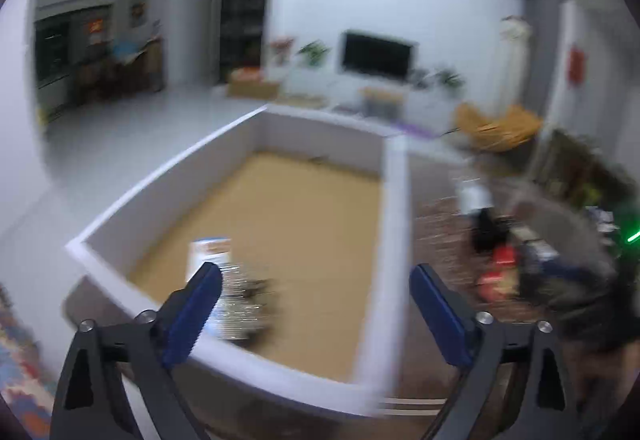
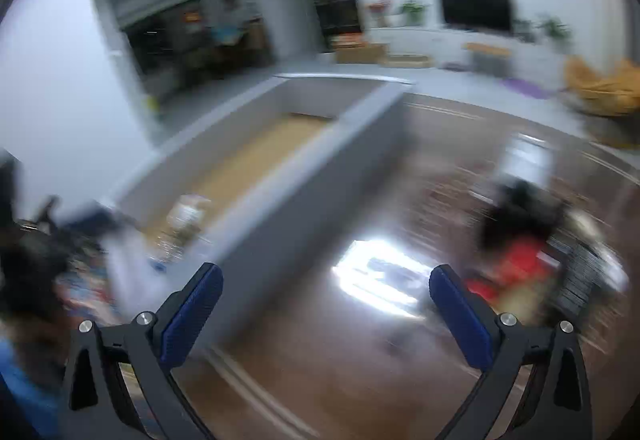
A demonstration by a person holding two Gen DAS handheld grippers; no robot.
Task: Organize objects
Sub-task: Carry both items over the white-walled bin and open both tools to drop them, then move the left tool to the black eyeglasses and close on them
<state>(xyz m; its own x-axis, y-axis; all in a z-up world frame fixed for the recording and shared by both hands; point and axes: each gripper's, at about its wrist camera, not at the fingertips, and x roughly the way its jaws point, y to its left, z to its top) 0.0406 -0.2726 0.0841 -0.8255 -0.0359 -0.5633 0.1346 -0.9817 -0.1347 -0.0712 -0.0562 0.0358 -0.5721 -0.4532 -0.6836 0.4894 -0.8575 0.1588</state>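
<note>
Hovering with nothing between their blue pads, the left tongs point(image 1: 316, 298) and the right tongs point(image 2: 326, 300) are both standing wide apart above a dark brown wooden surface point(image 2: 320, 360). The landmark here is the shallow white-walled box with a tan cardboard floor point(image 1: 394, 240). Inside the box, at its near corner, a clear crinkled plastic packet point(image 1: 240, 304) is lying beside a small white-and-orange carton point(image 1: 210, 254); both are blurred, so what they are is uncertain. To the right of the box, well apart from it, a heap of loose things is waiting on the surface: something black point(image 2: 520, 216), a red packet point(image 2: 516, 272), and a dark ridged item point(image 2: 584, 272).

Both views are smearing badly, which suggests fast hand motion, and that is probably the main hazard. Sweeping quickly toward the heap, the right tongs are risking a knock that scatters the pile or pushes something off the surface edge. The left tongs, hanging over the box's near wall, are risking a clip on the rim that shoves the box. A bright glare patch point(image 2: 380, 280) on the surface is also making depth hard to judge.
</note>
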